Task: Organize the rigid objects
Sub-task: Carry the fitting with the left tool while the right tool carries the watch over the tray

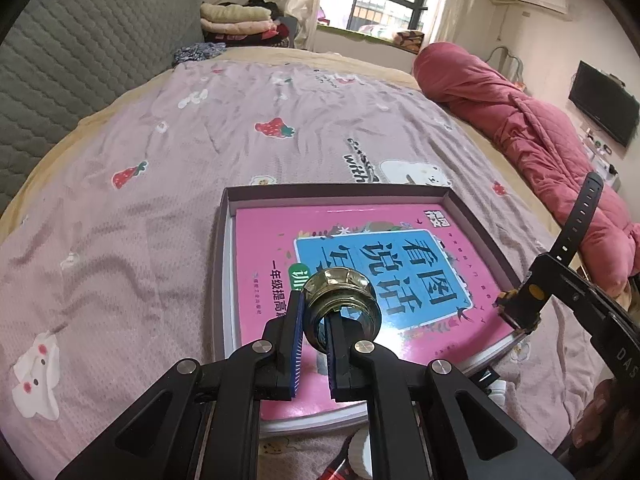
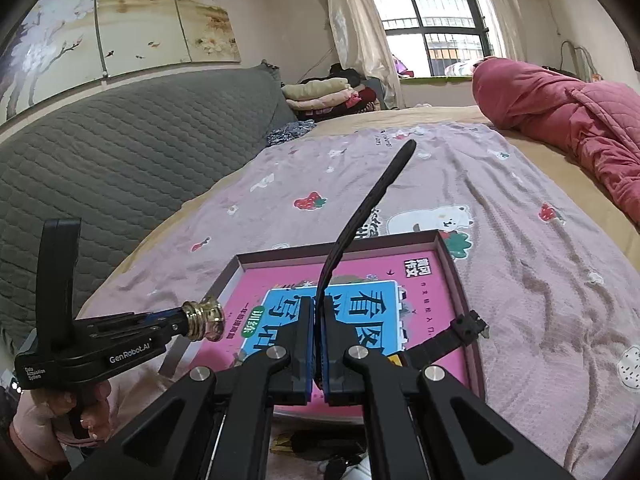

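On the bed's pink strawberry-print sheet [image 1: 168, 208] lies a shallow open box [image 1: 336, 191] with a pink children's book [image 1: 272, 236] inside. The left tongs [image 1: 316, 320] are clamped on a small glass bottle with a gold collar [image 1: 340, 300], held above the book. The right tongs [image 2: 319, 344] are shut on a black watch [image 2: 360, 216], its strap sticking up over the box.

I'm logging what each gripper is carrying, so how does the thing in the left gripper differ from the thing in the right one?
The left gripper holds a small bottle with a gold collar; the right gripper holds a black watch. The bottle is short, round and shiny, while the watch is long, thin and matte. The bottle points forward past the fingertips, whereas the watch strap stands up and curves away. Both hang above the pink book in the shallow box.
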{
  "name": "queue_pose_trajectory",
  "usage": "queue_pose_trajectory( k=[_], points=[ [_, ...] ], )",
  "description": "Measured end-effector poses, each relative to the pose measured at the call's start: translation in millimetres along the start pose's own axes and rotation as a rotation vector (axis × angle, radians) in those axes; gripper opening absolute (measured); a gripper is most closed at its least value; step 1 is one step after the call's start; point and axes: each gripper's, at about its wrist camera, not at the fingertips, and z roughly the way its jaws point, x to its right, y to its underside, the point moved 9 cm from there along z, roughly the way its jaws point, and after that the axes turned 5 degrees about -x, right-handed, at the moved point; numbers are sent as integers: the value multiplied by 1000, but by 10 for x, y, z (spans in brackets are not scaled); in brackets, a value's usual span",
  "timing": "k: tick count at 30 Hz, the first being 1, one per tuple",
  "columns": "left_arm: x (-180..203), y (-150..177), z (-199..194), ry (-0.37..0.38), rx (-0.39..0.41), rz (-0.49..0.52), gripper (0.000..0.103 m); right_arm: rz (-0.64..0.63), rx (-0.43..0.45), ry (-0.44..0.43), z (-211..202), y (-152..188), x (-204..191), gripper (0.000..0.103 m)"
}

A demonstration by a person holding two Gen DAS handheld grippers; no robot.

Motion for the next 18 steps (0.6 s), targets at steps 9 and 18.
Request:
queue_pose_trajectory(
  k=[9,18],
  points=[
    [-19,20,64,-23,-11,2,10,-52,6,36,45,-6,-20,3],
    [-80,42,149,-53,-30,-4,10,-118,-5,97,166,50,-17,3]
  ],
)
